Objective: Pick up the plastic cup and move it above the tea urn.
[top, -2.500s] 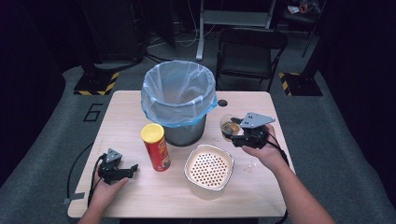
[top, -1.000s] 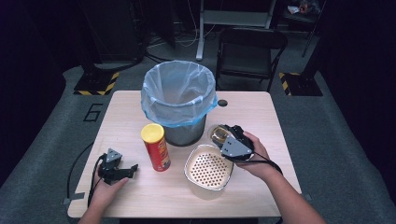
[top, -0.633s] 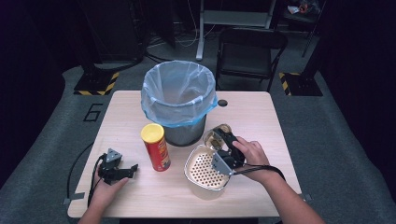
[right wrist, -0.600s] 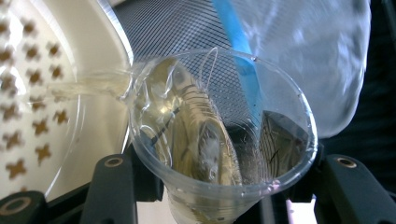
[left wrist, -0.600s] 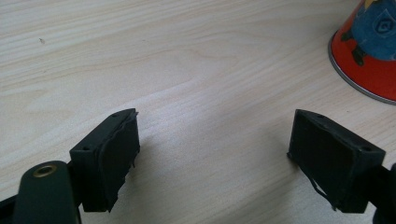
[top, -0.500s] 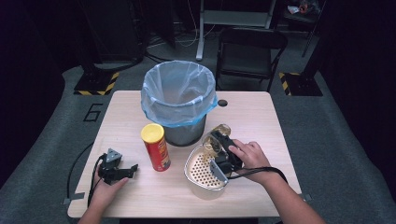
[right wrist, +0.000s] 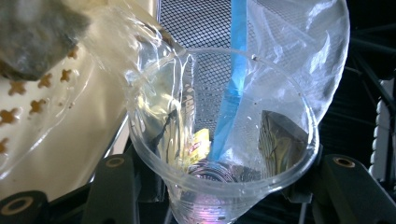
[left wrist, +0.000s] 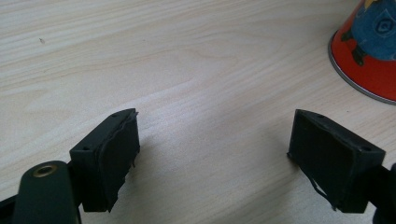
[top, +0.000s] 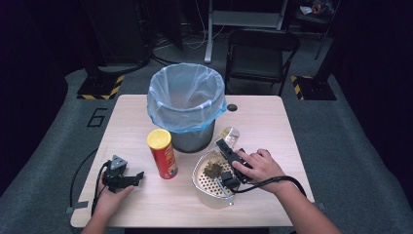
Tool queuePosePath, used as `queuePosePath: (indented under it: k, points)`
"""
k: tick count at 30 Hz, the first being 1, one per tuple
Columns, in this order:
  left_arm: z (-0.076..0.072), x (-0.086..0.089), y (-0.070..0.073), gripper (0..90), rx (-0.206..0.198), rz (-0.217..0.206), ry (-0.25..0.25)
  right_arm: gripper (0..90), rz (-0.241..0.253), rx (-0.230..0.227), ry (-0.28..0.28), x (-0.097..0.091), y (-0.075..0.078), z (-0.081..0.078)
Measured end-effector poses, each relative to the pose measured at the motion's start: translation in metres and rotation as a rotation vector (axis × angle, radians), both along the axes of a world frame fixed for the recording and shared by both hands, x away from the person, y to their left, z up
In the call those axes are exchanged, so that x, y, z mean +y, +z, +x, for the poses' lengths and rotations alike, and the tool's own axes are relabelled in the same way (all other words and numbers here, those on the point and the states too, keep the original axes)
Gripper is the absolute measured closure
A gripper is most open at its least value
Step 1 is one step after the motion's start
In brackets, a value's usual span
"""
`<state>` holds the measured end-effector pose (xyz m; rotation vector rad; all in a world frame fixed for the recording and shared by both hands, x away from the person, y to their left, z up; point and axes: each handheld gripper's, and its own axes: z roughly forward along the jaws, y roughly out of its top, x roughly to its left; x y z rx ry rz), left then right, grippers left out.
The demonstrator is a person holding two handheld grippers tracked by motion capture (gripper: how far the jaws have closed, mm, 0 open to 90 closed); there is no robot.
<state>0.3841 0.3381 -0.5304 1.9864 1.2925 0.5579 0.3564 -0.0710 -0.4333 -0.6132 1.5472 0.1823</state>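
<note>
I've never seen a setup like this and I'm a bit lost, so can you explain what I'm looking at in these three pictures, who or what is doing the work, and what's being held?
There is no machine arm here: a person sits at a wooden table holding a hand-held clamp tool with two black jaws in each hand.

The high view comes from a camera above the table. The other two come from small cameras riding on each tool, looking along its jaws.

On the table stand a bin lined with a plastic bag, a red can with a yellow lid and a pale strainer bowl.

The right gripper is shut on a clear plastic cup, tipped over the strainer; a tea bag and liquid are spilling out.

The left gripper rests on the table, jaws open, holding nothing.
</note>
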Motion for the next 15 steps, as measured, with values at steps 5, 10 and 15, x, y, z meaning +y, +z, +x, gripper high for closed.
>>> queuePosePath:
  k: [5,10,15]
  points:
    - [0.0002,0.0001,-0.0001,15.8,-0.003,0.001,-0.001,44.0,-0.035,-0.018,0.015,0.0014,-0.0003,-0.0014]
    - [0.0001,0.0,-0.0001,15.8,-0.002,0.0,0.0,43.9,-0.052,-0.041,0.027,0.0026,0.0014,-0.003]
    - [0.0004,0.0002,-0.0001,15.8,-0.006,0.002,-0.001,43.9,-0.058,-0.031,0.028,0.0034,0.001,-0.0033]
